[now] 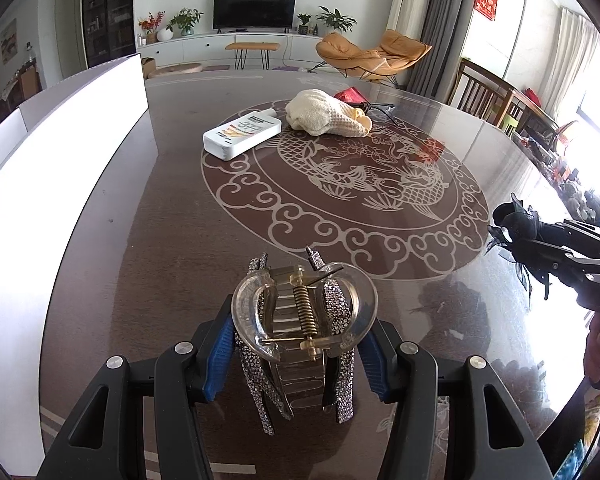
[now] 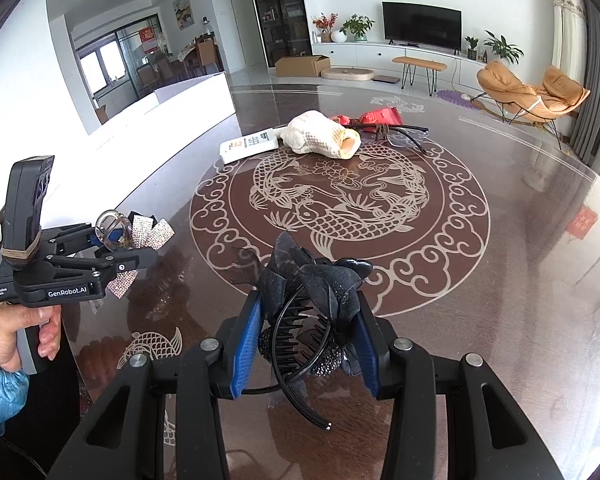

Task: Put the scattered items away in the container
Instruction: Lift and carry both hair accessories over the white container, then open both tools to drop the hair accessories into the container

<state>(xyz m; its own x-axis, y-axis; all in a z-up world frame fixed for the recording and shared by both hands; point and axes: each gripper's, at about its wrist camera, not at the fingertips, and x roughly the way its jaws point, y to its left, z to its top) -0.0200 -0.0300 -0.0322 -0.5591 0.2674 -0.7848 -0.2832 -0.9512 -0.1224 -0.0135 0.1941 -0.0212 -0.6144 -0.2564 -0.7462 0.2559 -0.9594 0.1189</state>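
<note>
The left tongs [image 1: 302, 334] grip a clear claw clip [image 1: 300, 320] with rhinestone prongs, at the bottom centre of the left view; its blue pads [image 1: 219, 354] press the clip's sides, the spring's long axis runs up the frame, and the prongs point both up and down the frame. The right tongs [image 2: 306, 330] are closed on a black flower clip [image 2: 316, 292] at the bottom centre of the right view, comb teeth facing the camera, two thin wire ends pointing down the frame. Both clips are off the counter [image 1: 140, 240]. Farther up, past the fish pattern, lie one white bottle [image 1: 242, 133], long axis running lower left to upper right, one cream cloth [image 1: 326, 113], one red packet [image 2: 380, 116] and one pair of glasses [image 2: 400, 130]. The white container [image 1: 60, 152] fills the left edge; its inside is hidden.
</note>
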